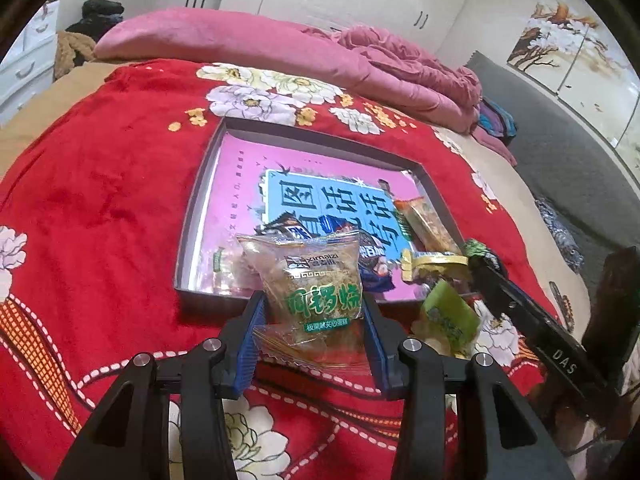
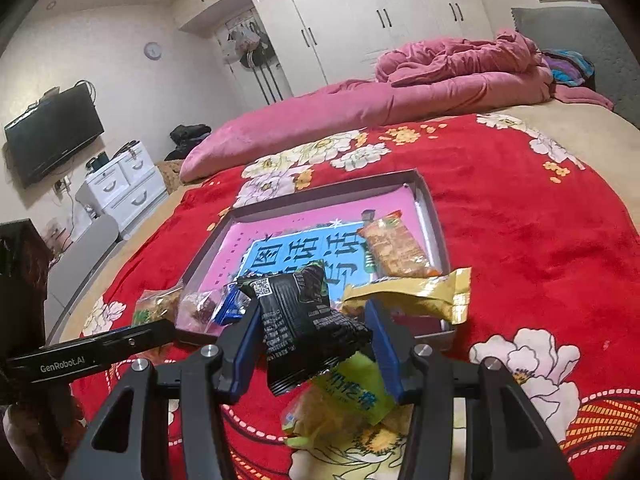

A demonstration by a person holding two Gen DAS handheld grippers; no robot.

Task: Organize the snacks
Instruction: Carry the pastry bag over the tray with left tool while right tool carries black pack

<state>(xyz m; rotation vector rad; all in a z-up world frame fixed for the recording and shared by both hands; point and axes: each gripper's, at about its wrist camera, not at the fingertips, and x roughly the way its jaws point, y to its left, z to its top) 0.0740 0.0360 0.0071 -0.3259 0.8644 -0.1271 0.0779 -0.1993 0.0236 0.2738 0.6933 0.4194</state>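
A bed covered by a red floral blanket (image 1: 100, 200), with tan bedding showing at its edges. A shallow grey box (image 1: 198, 204) lies flat on the blanket. Just beside the box's near corner, a green snack pack (image 2: 352, 396) lies on the blanket. A crumpled pink quilt (image 1: 280, 48) lies along the far side of the bed

A black snack packet (image 2: 304, 320) sits clamped between the right gripper (image 2: 314, 344) fingers, above a green packet (image 2: 352, 400) on the red floral blanket (image 2: 520, 220); ahead lies a shallow box (image 2: 434, 216) holding snacks.
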